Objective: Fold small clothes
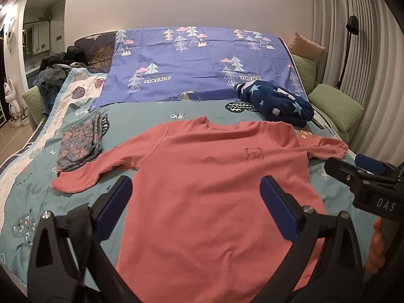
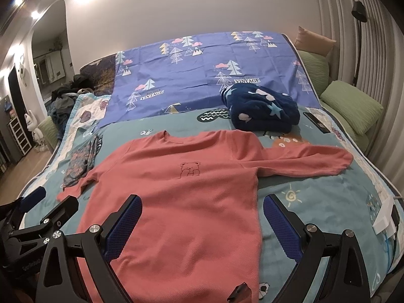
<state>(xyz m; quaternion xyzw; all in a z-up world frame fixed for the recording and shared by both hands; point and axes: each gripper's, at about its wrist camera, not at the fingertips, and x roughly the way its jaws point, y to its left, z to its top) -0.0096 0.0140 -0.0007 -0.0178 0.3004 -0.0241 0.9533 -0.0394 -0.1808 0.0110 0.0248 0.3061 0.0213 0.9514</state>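
A coral long-sleeved shirt with a small bear drawing lies flat, front up, on the teal bedspread, both sleeves spread out sideways. My left gripper hovers open above the shirt's lower body, nothing between its blue pads. My right gripper is open too, over the shirt near its right side edge. In the left wrist view the right gripper shows at the far right edge. The left gripper appears at the lower left of the right wrist view.
A folded floral garment lies left of the shirt. A folded navy star blanket sits behind it. A purple tree-print sheet covers the far bed. Green pillows line the right side, with a phone and a white charger nearby.
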